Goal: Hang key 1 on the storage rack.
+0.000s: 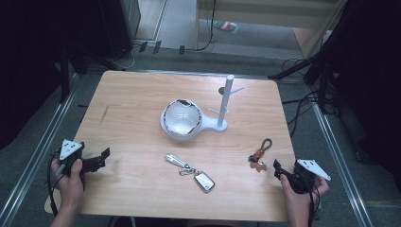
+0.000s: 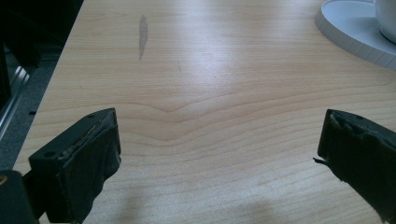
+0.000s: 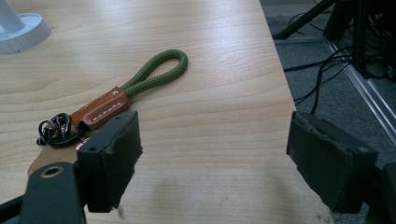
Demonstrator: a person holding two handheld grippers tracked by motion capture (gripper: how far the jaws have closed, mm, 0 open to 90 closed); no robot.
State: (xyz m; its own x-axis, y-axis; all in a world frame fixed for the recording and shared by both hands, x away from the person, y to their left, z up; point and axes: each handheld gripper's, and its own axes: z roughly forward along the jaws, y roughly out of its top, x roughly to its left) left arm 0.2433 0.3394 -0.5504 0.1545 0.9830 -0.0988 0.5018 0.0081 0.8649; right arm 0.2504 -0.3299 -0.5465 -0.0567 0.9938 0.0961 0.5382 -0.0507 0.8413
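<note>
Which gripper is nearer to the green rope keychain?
Right. The right gripper sits open beside the green rope keychain, near the table's right edge. The left gripper is open at the far left edge, across the silver keychain from it.

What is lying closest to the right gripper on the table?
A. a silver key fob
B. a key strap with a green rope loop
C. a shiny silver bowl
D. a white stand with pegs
B: the green rope loop strap lies just beside the right gripper, next to one of its open fingers.
</note>
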